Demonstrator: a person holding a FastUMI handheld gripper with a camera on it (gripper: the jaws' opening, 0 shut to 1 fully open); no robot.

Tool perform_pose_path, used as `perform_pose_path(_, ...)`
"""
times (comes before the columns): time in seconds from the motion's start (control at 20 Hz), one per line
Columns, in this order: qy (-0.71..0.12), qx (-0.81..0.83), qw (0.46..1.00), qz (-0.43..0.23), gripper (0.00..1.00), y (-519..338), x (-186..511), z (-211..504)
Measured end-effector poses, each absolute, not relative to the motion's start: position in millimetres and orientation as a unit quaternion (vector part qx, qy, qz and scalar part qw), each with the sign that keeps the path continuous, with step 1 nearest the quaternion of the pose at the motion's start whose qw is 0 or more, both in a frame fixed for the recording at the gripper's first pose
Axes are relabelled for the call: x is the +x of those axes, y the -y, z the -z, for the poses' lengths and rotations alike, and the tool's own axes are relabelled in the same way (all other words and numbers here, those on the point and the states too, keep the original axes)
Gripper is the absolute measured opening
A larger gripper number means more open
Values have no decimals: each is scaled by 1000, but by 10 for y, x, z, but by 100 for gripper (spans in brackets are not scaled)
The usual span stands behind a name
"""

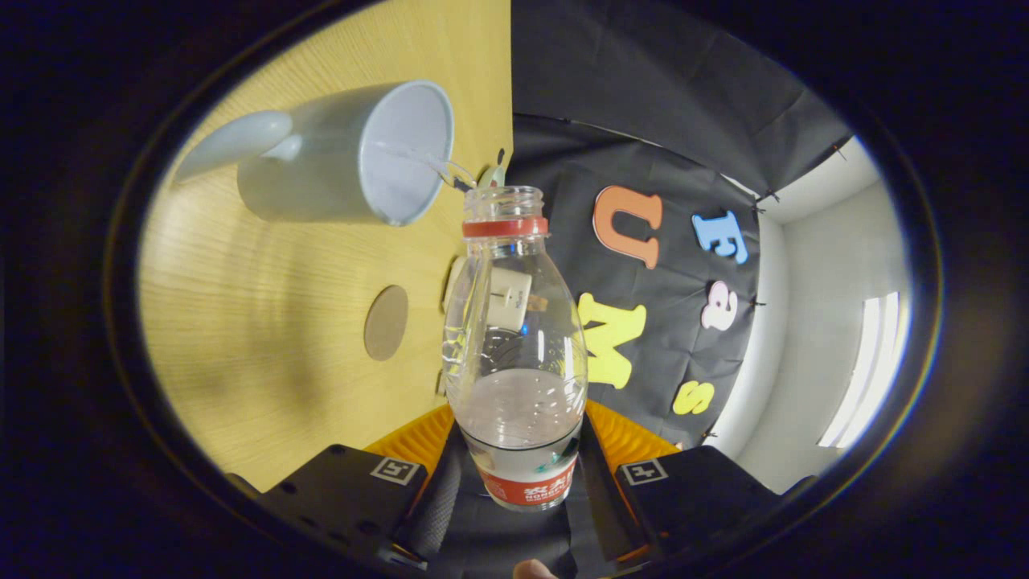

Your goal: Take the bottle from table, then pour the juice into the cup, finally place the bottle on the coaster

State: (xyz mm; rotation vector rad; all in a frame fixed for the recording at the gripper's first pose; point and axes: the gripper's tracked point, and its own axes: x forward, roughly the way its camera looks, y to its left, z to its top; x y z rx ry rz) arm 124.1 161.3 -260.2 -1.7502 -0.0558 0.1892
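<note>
- While tipped sideways, clear plastic bottle (pixel 515 346) clamped btwn gripper (pixel 518 474) fingers, both pressing its base.
- Thin stream from uncapped mouth into white mug (pixel 346 157).
- Round coaster (pixel 386 322) on wood table (pixel 265 386), just beside bottle.

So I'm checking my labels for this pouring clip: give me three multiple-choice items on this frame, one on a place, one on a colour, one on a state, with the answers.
1. Where is the bottle?
A. between the gripper fingers
B. on the coaster
C. inside the cup

2. What colour is the ring at the bottle's neck?
A. blue
B. red
C. green

3. What state is the bottle's mouth in?
A. capped
B. corked
C. open, with liquid running into the cup

Answers: 1 A, both fingers press its lower body; 2 B, a red band sits under the threads; 3 C, a thin stream reaches the cup's opening.
</note>
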Motion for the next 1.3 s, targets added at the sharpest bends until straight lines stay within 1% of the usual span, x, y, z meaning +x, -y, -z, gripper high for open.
perform_pose_path(0.4, 31, -774, 627, -82, 76, -1622, 1241, 2529)
perform_pose_path(0.85, 48, -797, 597, -78, 76, -1651, 1215, 2358)
perform_pose_path(1.3, 56, -808, 582, -78, 76, -1662, 1211, 2273)
